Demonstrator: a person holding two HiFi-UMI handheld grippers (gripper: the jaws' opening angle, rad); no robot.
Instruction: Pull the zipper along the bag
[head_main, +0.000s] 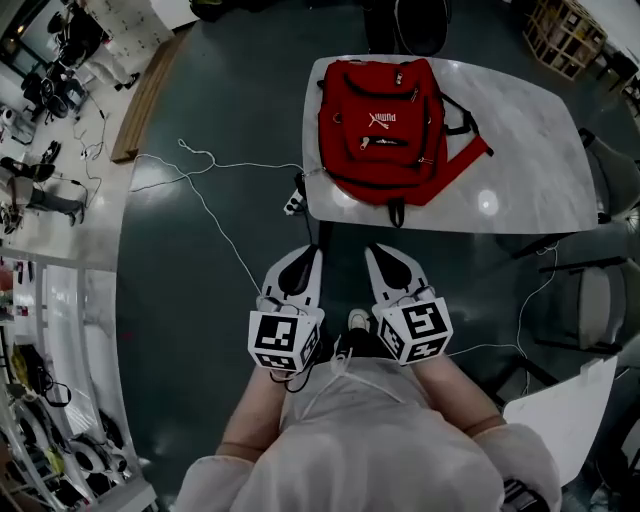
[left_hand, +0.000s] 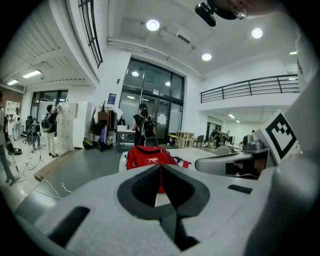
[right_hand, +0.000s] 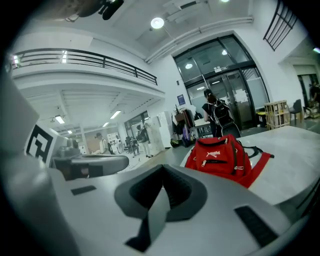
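A red backpack (head_main: 385, 130) lies flat on the white marble-look table (head_main: 530, 150), with a black zipper line across its front pocket. Both grippers hang side by side in front of the person, short of the table's near edge and apart from the bag. My left gripper (head_main: 317, 252) has its jaws meeting at the tip, with nothing between them. My right gripper (head_main: 373, 250) is shut and empty too. In the left gripper view the backpack (left_hand: 149, 157) sits beyond the shut tips (left_hand: 161, 165). The right gripper view shows the backpack (right_hand: 220, 155) up and right of the tips (right_hand: 163, 166).
White cables (head_main: 200, 190) trail over the dark floor left of the table. Grey chairs (head_main: 600, 310) stand at the right and a wooden crate (head_main: 565, 35) at the far right. A wooden plank (head_main: 150, 95) lies at the left. People stand far off (left_hand: 142, 122).
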